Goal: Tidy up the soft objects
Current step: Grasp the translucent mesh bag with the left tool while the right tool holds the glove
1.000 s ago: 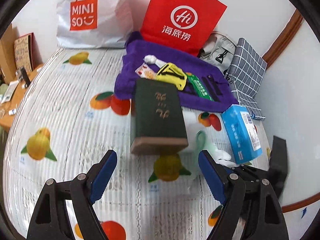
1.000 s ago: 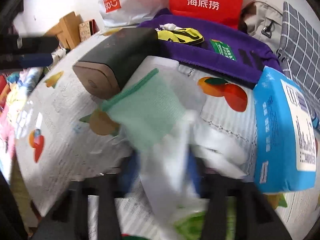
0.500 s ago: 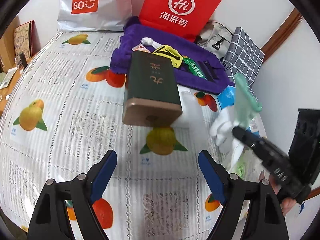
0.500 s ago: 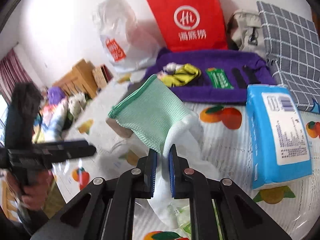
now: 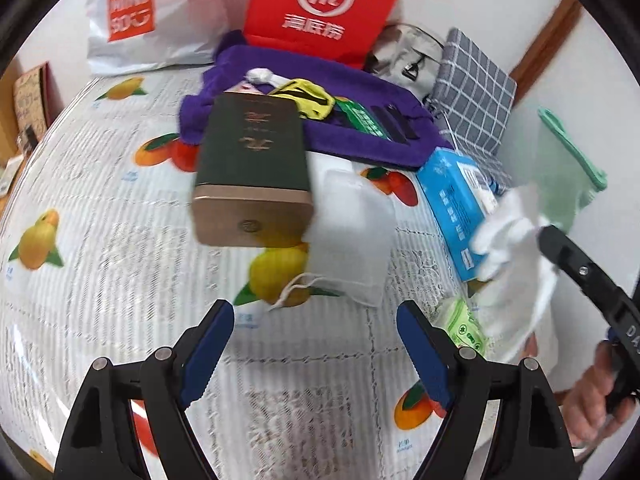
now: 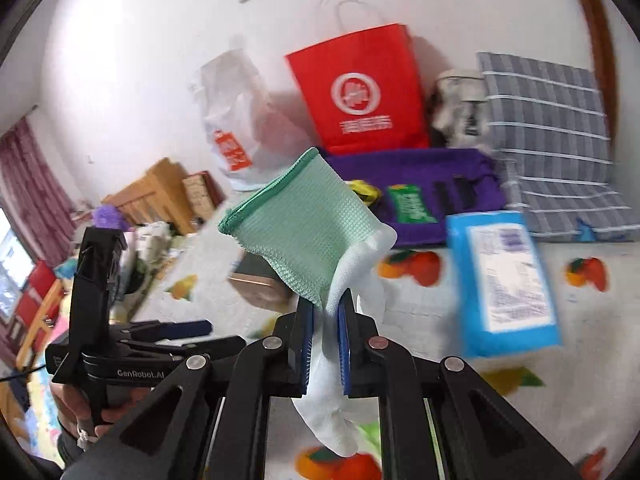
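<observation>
A white knit glove with a mint-green cuff [image 6: 304, 232] hangs in the air, and my right gripper [image 6: 325, 312] is shut on its palm, fingers dangling below. From the left wrist view the same glove [image 5: 516, 232] floats at the right, above the bed's edge, with the right gripper [image 5: 546, 236] beneath it. My left gripper [image 5: 314, 320] is open and holds nothing, hovering over the fruit-print bedsheet [image 5: 100, 264]. Just ahead of it lies a white drawstring pouch [image 5: 348, 232]. A purple towel [image 5: 360, 132] lies further back.
A dark green box [image 5: 252, 152] lies left of the pouch. A blue tissue pack [image 5: 452, 200] and a small green packet [image 5: 460, 320] sit at the right. Red bag [image 5: 320, 4], white bag [image 5: 152, 12] and checked cushion [image 5: 472, 88] line the wall. Small items rest on the towel.
The right gripper has lifted the glove off the bed and carried it up, the cuff now standing above the fingers. The left gripper has drifted closer to the pouch, still open.
</observation>
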Demonstrator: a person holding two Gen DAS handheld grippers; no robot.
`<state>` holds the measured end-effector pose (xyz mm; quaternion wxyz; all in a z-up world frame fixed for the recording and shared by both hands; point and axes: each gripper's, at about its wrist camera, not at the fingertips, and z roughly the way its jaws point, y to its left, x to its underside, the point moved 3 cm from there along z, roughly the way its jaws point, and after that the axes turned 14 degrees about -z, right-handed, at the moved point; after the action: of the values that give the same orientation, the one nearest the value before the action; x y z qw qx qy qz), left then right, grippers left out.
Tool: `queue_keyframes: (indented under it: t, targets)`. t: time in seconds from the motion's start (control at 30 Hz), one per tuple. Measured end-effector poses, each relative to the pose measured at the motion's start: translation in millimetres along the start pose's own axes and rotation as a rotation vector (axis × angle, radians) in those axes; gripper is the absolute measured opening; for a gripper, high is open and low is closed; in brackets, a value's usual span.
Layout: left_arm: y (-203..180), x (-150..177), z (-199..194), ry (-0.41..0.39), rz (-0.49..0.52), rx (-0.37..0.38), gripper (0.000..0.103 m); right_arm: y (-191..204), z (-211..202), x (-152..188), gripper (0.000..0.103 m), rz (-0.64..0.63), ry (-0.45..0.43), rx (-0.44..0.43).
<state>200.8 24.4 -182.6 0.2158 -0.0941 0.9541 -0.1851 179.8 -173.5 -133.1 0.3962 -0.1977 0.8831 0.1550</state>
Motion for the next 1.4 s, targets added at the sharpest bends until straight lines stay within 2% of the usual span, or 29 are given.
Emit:
queue_keyframes:
  t: [0.13, 0.23, 0.3, 0.6, 0.77, 0.87, 0.93, 0.97, 1.03, 1.07, 1.13, 1.3, 1.4]
  targets:
    - [-21, 2, 16, -0.022, 0.066, -0.046, 0.082, -26, -18, 21, 0.012, 0.019, 0.052, 0.139]
    - [-35, 3, 32, -0.011, 0.110, -0.083, 0.082, -43, -30, 41, 0.012, 0.004, 0.106, 0.248]
    - [-42, 3, 41, -0.010, 0.130, -0.113, 0.082, -54, -35, 57, 0.012, 0.010, 0.142, 0.281]
    - [-54, 6, 78, 0.013, 0.161, -0.269, 0.082, -87, -23, 117, 0.012, 0.097, 0.257, 0.287]
    - [-55, 8, 84, 0.007, 0.169, -0.271, 0.080, -91, -11, 128, 0.012, 0.119, 0.275, 0.250]
    - [-56, 8, 85, -0.003, 0.164, -0.267, 0.070, -91, -6, 128, 0.012, 0.109, 0.277, 0.243]
    - [-56, 7, 84, -0.011, 0.163, -0.266, 0.054, -91, -4, 128, 0.011, 0.106, 0.274, 0.241]
    - [-57, 5, 84, -0.013, 0.162, -0.266, 0.050, -91, -3, 128, 0.012, 0.107, 0.272, 0.238]
    - [-56, 5, 82, -0.010, 0.164, -0.261, 0.031, -91, -2, 129, 0.012, 0.107, 0.271, 0.232]
    - [-56, 5, 81, -0.008, 0.164, -0.256, 0.027, -92, -1, 129, 0.012, 0.106, 0.271, 0.231]
    - [-54, 6, 78, -0.001, 0.154, -0.239, 0.012, -92, 0, 130, 0.012, 0.105, 0.270, 0.228]
    - [-42, 13, 67, 0.036, 0.093, -0.157, 0.010, -90, 1, 130, 0.012, 0.105, 0.263, 0.235]
    - [-34, 21, 57, 0.041, 0.073, -0.135, 0.010, -91, -1, 130, 0.012, 0.133, 0.250, 0.230]
